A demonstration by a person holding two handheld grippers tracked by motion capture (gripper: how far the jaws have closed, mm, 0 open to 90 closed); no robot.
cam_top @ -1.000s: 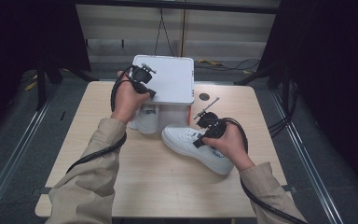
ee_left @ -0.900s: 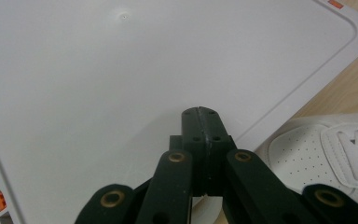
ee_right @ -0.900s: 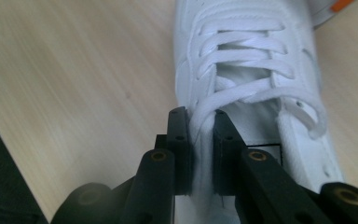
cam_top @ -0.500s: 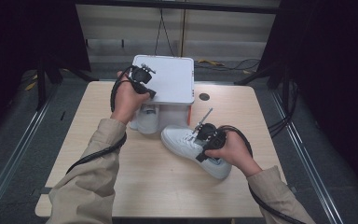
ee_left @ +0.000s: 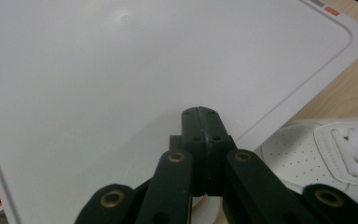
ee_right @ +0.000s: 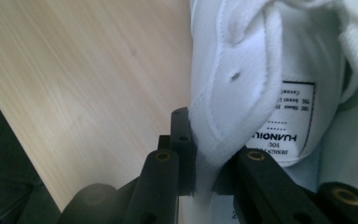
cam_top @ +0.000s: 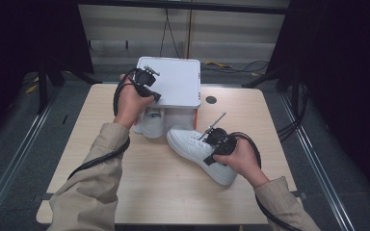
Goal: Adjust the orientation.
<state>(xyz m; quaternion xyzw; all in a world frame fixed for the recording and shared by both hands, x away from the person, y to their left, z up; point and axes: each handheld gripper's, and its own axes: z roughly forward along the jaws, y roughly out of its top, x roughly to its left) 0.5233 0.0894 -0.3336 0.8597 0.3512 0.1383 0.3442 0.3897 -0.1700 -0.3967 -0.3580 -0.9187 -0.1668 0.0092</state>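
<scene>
Printed upside down on the white tongue label [ee_right: 292, 122] inside the white sneaker [ee_right: 242, 70], seen in the right gripper view: large letters reading "HUANQIU", perhaps cut off at the edge. Above and below it, smaller lines too blurred to make out for certain, possibly beginning "THE Shoes" and "DESIGN". No legible writing on the white box lid [ee_left: 121, 84], just small orange and grey marks at its corner [ee_left: 325, 6].

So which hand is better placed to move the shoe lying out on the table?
Right. The right hand-held gripper is clamped on that shoe's collar, while the left hand-held gripper is shut, holding nothing, up by the white box lid.
</scene>
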